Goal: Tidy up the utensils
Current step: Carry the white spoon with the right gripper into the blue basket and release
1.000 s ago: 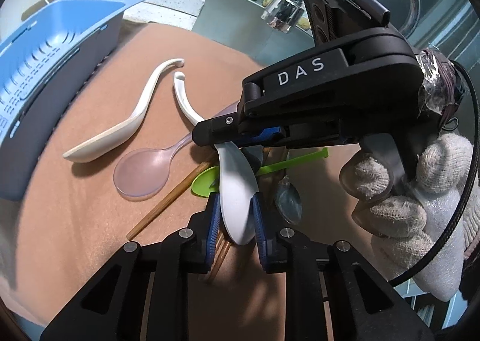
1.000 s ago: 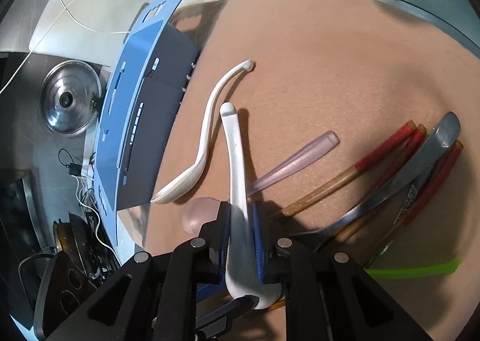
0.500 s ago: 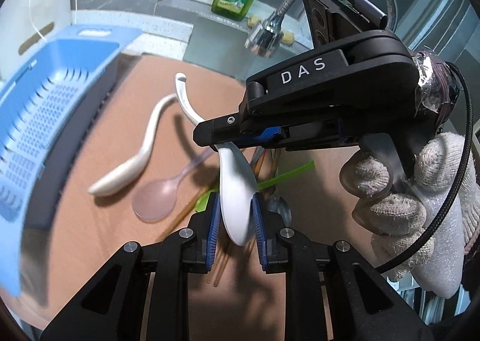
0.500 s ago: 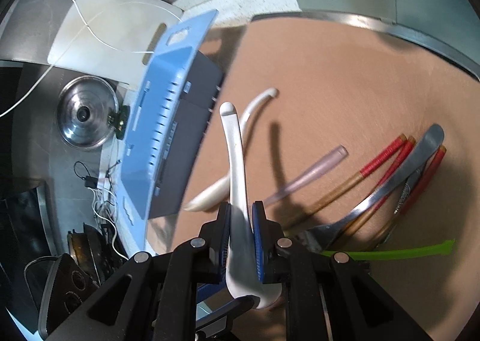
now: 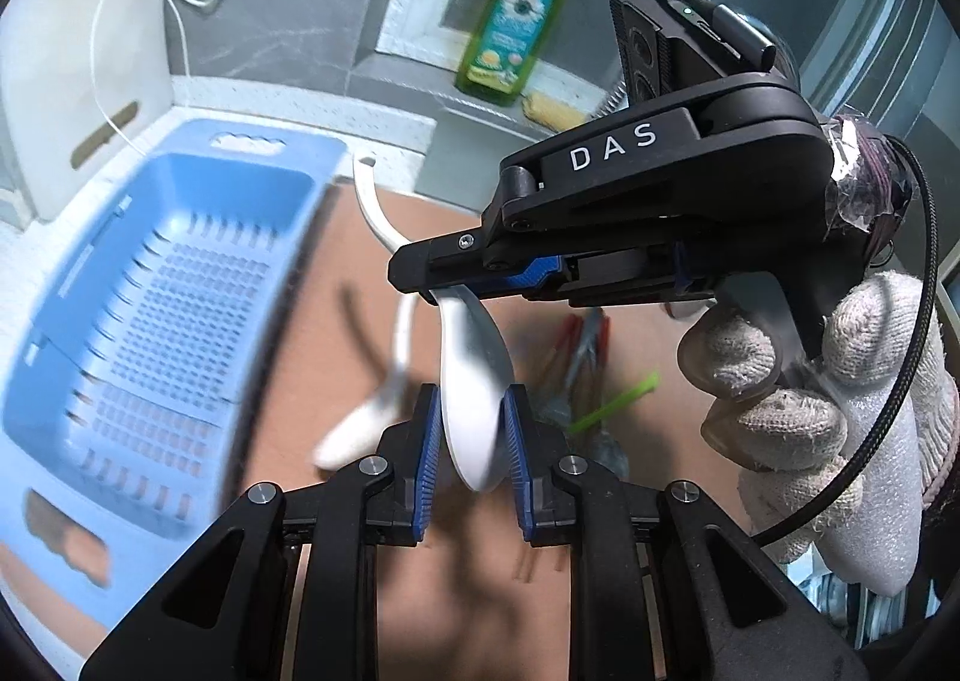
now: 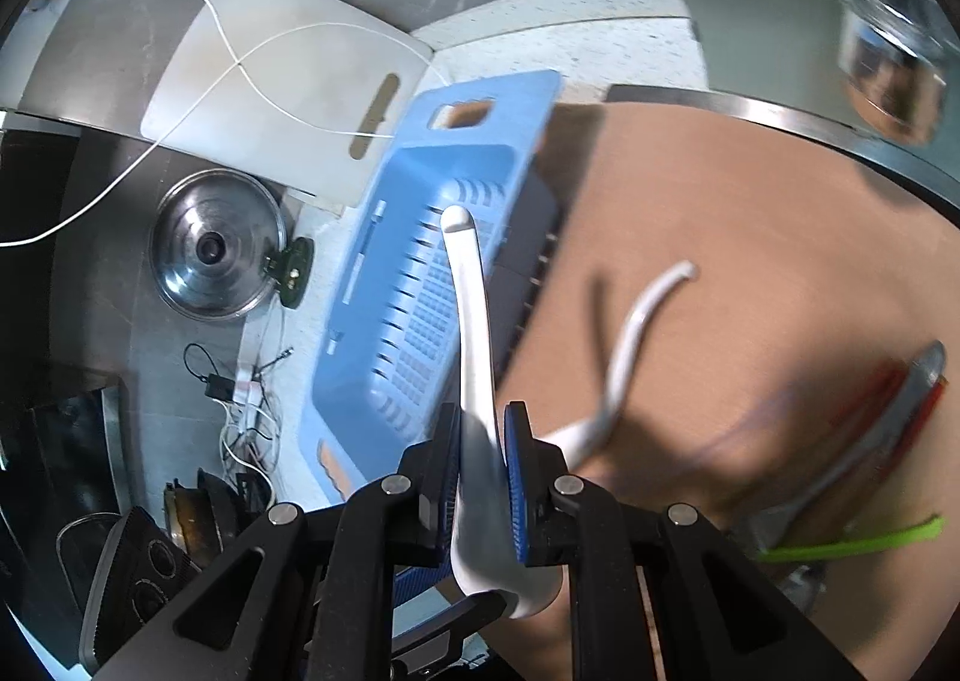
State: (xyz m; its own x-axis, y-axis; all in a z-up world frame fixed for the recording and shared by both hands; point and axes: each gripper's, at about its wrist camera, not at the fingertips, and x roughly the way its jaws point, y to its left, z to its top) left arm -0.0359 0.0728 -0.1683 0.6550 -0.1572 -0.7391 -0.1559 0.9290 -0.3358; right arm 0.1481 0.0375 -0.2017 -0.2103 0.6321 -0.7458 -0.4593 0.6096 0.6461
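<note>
Spoon (image 5: 471,381), white, is clamped by both of our grippers and held clear of the mat (image 5: 300,381). Our left gripper (image 5: 471,435) has its blue pads pressed on the two sides of the bowl; our right gripper (image 6: 483,477) is closed on the stem just beyond the bowl, its body crossing the left view from 3 o'clock, gripped by a gloved hand (image 5: 810,381). In the right view the handle runs up toward 12 o'clock, its tip lying over the basket (image 6: 432,273).

Basket, blue and perforated, sits at 9 o'clock in the left view, beside the mat. A second white spoon (image 6: 630,357) lies on the mat, at 2 o'clock from the right gripper. Red-tipped chopsticks (image 6: 900,399), a metal utensil (image 6: 870,441) and a green stick (image 6: 852,546) lie together near 3 o'clock in the right view, blurred. A soap bottle (image 5: 516,15) stands at 12 o'clock in the left view. A pot lid (image 6: 213,249) and a cutting board (image 6: 270,75) lie past the basket, at 9 to 11 o'clock in the right view.
</note>
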